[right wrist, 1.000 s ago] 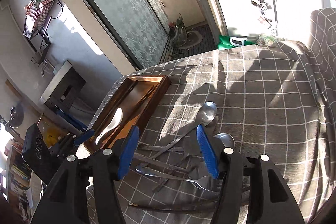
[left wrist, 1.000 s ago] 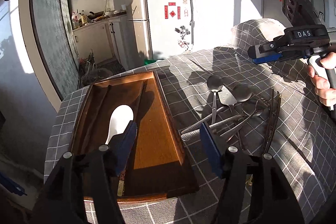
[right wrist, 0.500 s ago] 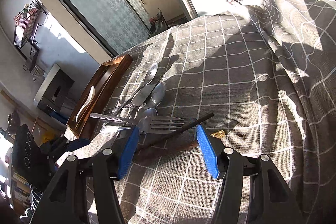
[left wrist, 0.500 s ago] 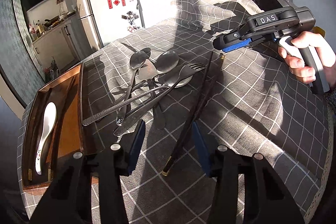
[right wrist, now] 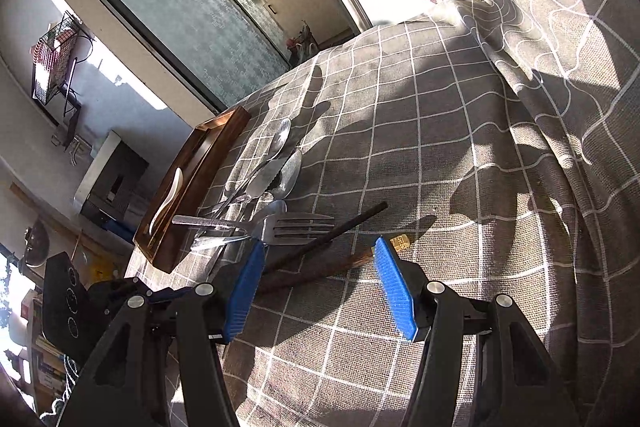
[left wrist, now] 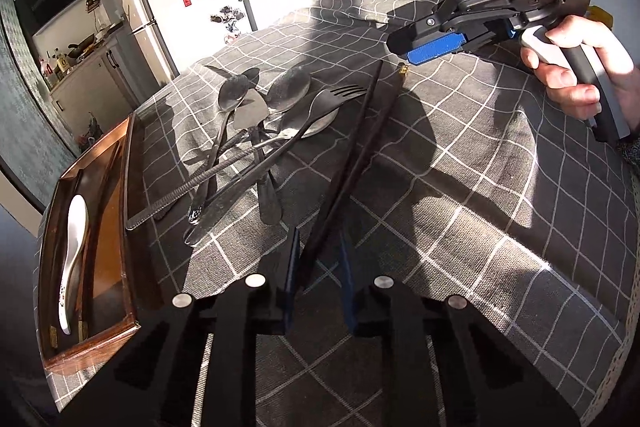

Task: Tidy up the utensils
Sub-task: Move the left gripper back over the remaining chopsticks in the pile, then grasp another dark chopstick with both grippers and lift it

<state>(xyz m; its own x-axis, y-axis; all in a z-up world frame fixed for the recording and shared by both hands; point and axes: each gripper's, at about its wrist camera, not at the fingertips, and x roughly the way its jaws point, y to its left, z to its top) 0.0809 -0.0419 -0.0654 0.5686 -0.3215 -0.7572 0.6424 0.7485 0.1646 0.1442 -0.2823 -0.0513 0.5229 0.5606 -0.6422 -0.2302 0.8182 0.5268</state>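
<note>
The left gripper (left wrist: 318, 279) is pinching the near ends of the chopsticks (left wrist: 352, 155) at lower centre; the right gripper (right wrist: 320, 291) is hovering spread above them.

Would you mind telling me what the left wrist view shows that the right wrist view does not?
Only the left wrist view shows the left gripper closing around the near ends of the chopsticks, and the hand holding the right gripper. Only the right wrist view shows the right gripper open above their far ends. Both show the fork, the wooden tray and white spoon.
</note>
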